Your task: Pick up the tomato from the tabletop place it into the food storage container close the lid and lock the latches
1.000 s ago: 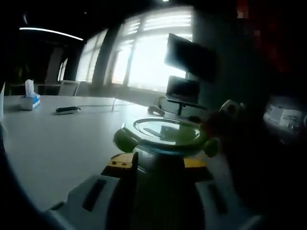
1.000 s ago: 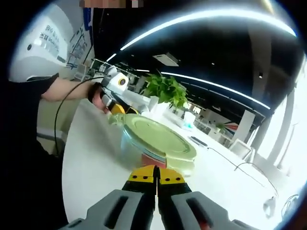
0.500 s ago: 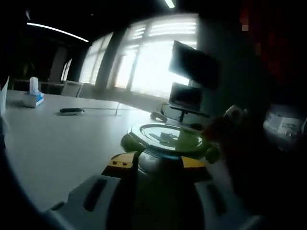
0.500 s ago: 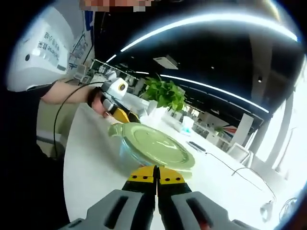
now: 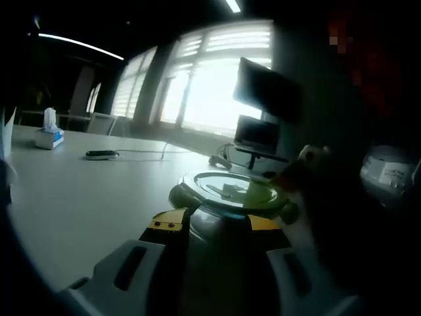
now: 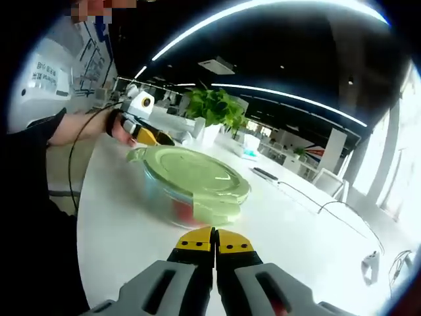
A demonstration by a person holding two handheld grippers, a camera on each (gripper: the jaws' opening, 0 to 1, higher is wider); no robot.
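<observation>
A round glass food container with a pale green lid (image 6: 191,176) stands on the white table (image 6: 115,227). The red tomato (image 6: 183,208) shows through its glass wall. My right gripper (image 6: 214,241) is shut with nothing in it, a short way back from the lid's near latch flap (image 6: 222,212). At the container's far side a hand holds my left gripper (image 6: 150,136) against the lid's edge. In the dim left gripper view the lid (image 5: 227,187) lies just beyond my left gripper (image 5: 216,222), whose jaws stand wide apart.
A potted plant (image 6: 214,108) stands behind the container. A tissue box (image 5: 49,137), a dark flat device (image 5: 100,155) with a cable, and monitors (image 5: 263,82) sit farther along the table. A person's arm (image 6: 79,125) reaches in from the left.
My right gripper has drawn back from the lid's near latch, and the container now sits farther ahead. The left gripper has stayed at the container's other side.
</observation>
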